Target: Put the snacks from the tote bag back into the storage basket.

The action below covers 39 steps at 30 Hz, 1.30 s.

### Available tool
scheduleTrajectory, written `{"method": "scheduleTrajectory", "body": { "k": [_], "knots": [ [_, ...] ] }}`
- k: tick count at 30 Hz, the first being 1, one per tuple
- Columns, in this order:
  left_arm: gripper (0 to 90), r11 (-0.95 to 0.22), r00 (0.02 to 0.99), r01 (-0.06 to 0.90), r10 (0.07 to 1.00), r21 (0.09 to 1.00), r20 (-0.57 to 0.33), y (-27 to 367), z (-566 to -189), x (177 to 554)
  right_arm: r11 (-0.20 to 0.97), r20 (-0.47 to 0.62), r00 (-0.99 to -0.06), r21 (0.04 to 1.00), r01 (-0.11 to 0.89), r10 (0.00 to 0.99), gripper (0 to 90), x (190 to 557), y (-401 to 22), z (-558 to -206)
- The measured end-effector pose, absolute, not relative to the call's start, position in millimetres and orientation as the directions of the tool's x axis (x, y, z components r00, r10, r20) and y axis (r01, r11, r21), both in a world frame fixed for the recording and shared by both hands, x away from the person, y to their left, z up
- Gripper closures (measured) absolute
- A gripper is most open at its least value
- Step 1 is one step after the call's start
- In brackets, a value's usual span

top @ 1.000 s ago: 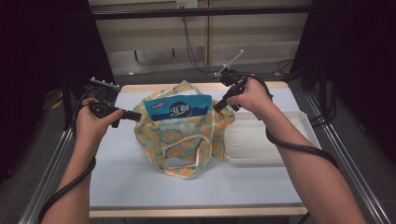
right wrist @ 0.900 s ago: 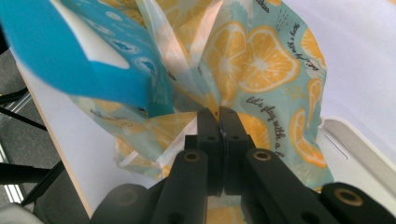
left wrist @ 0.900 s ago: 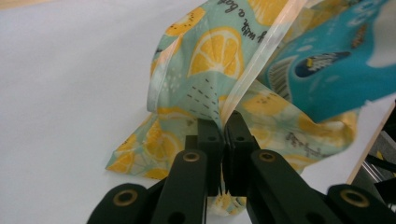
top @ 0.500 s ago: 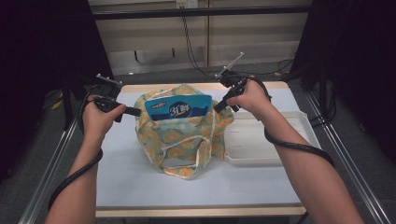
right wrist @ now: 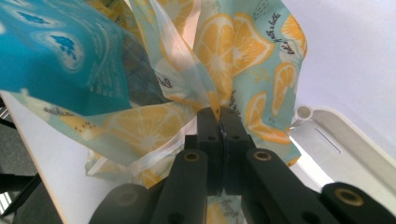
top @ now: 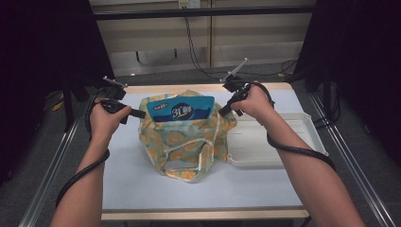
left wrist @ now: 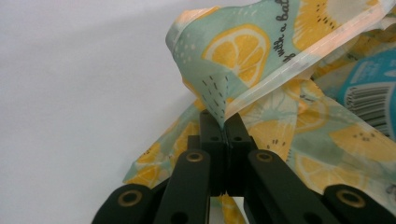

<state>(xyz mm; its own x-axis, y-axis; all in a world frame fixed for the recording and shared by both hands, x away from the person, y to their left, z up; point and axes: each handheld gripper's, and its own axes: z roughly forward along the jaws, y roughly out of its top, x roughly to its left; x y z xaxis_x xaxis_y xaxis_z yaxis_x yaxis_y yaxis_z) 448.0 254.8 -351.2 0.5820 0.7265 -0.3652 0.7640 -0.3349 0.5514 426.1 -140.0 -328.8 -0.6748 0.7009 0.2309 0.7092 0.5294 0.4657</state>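
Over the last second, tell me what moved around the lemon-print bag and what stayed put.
The left hand-held gripper has sunk a little with the hand, taking its pinched corner of the lemon-print bag down with it. Nothing was let go or newly taken hold of: both jaws stay clamped on the fabric, the right hand-held gripper at the opposite corner. The blue packet still stands in the bag's mouth, and the white tray has not moved.

Front table (top: 142,189) free (tray (top: 283,156) blocks bag's (top: 179,142) right).
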Motion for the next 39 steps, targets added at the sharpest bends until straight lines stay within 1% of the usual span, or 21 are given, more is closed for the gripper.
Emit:
{"method": "scheduleTrajectory", "body": {
  "k": [2, 9, 11, 19, 21, 23, 28, 30, 31, 32, 33, 35, 37, 38, 39],
  "knots": [
    [89.6, -0.329, 0.577, 0.764, 0.735, 0.556, -0.358, 254.6, -352.4, 449.6, 0.531, 0.237, -0.673, 0.457, 0.714, 0.7, 89.8, 426.0, -139.0, -332.2],
    [89.6, -0.34, 0.562, 0.781, 0.748, 0.524, -0.353, 253.7, -358.6, 453.6, 0.53, 0.237, -0.674, 0.461, 0.712, 0.7, 90.0, 426.2, -139.0, -339.3],
    [89.6, -0.355, 0.571, 0.774, 0.749, 0.524, -0.336, 256.1, -359.2, 454.7, 0.52, 0.238, -0.667, 0.465, 0.716, 0.706, 90.0, 426.0, -140.7, -340.0],
    [89.6, -0.334, 0.551, 0.786, 0.76, 0.521, -0.344, 257.0, -364.4, 455.6, 0.521, 0.245, -0.666, 0.459, 0.72, 0.704, 90.0, 424.9, -142.2, -347.2],
    [89.6, -0.334, 0.55, 0.787, 0.761, 0.519, -0.345, 257.0, -365.8, 456.2, 0.507, 0.253, -0.654, 0.458, 0.73, 0.713, 89.9, 424.3, -141.9, -349.4],
    [89.6, -0.308, 0.532, 0.796, 0.768, 0.522, -0.358, 255.5, -366.8, 455.8, 0.516, 0.251, -0.66, 0.456, 0.726, 0.708, 89.8, 424.3, -143.1, -351.3],
    [89.6, -0.32, 0.542, 0.788, 0.766, 0.525, -0.346, 259.4, -368.3, 457.6, 0.522, 0.251, -0.665, 0.452, 0.723, 0.704, 89.7, 424.2, -143.6, -354.1],
    [89.2, -0.306, 0.538, 0.789, 0.762, 0.533, -0.359, 260.2, -368.3, 457.4, 0.518, 0.253, -0.662, 0.454, 0.726, 0.706, 89.6, 423.9, -143.2, -354.2],
    [87.8, -0.294, 0.533, 0.789, 0.764, 0.54, -0.362, 259.8, -367.8, 456.8, 0.517, 0.255, -0.66, 0.45, 0.728, 0.707, 89.5, 423.5, -142.9, -354.1],
    [82.2, -0.294, 0.532, 0.789, 0.766, 0.539, -0.361, 260.2, -367.6, 456.9, 0.511, 0.255, -0.658, 0.457, 0.728, 0.709, 89.5, 423.4, -142.8, -354.3],
    [73.6, -0.291, 0.526, 0.794, 0.768, 0.534, -0.364, 259.7, -367.0, 456.3, 0.512, 0.258, -0.655, 0.45, 0.732, 0.711, 89.5, 422.9, -142.8, -354.0],
    [69.1, -0.306, 0.538, 0.792, 0.76, 0.529, -0.365, 259.4, -364.8, 455.2, 0.522, 0.251, -0.663, 0.449, 0.725, 0.705, 89.4, 422.9, -144.6, -354.4],
    [55.3, -0.288, 0.531, 0.793, 0.76, 0.537, -0.376, 259.0, -362.2, 452.5, 0.518, 0.254, -0.658, 0.445, 0.73, 0.709, 89.3, 422.2, -145.6, -354.4],
    [52.9, -0.266, 0.519, 0.8, 0.756, 0.538, -0.399, 257.9, -360.6, 449.9, 0.519, 0.255, -0.66, 0.447, 0.729, 0.707, 89.3, 421.8, -146.3, -354.5],
    [50.1, -0.296, 0.541, 0.791, 0.748, 0.536, -0.385, 260.1, -359.4, 449.4, 0.52, 0.255, -0.662, 0.449, 0.726, 0.705, 89.2, 421.3, -146.8, -354.6]
  ]
}}
